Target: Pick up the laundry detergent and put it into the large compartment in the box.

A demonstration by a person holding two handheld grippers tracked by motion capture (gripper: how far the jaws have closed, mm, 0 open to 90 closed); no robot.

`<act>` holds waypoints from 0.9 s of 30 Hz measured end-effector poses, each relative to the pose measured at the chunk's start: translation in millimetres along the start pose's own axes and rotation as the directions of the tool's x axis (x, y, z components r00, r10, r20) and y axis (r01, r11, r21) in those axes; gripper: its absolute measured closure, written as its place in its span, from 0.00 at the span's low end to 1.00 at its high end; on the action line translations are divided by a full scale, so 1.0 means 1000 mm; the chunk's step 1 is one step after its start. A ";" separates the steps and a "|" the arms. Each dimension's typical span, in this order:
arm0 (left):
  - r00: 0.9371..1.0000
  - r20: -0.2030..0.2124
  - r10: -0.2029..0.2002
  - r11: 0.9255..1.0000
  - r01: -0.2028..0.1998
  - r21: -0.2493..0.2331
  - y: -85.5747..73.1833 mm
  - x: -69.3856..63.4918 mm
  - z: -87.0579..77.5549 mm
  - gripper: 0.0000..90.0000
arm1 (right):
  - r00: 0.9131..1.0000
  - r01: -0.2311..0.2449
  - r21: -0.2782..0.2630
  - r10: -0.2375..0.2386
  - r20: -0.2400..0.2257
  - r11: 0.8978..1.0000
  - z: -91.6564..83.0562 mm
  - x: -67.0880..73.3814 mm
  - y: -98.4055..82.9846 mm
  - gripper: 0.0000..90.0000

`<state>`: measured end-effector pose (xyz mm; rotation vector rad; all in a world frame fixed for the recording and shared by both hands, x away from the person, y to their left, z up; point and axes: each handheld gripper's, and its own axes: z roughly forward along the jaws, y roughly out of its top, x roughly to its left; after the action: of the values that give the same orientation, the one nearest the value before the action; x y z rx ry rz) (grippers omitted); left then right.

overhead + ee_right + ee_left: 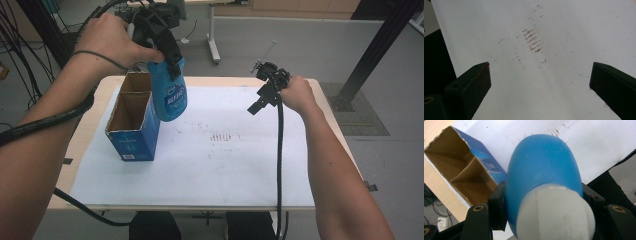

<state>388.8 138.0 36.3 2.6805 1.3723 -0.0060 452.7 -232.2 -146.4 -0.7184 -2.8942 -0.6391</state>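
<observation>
Blue: one bottle (170,97), one two-compartment box (132,122).

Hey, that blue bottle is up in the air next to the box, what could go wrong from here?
1. The left gripper pinches the blue bottle just below its white cap, on a smooth rounded shoulder; it may slip.
2. The bottle hangs close beside the open cardboard box; a swing might knock the light box over.
</observation>
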 end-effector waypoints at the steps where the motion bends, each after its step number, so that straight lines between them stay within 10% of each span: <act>1: 1.000 -0.002 -0.004 1.000 0.004 0.001 0.000 0.001 -0.001 0.42 | 1.000 0.001 -0.001 -0.001 -0.001 1.000 0.000 0.000 0.000 0.04; 27: 0.985 -0.056 -0.162 0.987 0.161 -0.020 -0.026 0.037 -0.017 0.42 | 1.000 0.005 -0.013 -0.005 -0.011 1.000 0.006 -0.001 -0.002 0.04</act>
<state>388.5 185.5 47.9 2.5680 1.5960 0.0666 453.1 -231.7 -152.4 -0.7067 -2.8855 -0.6615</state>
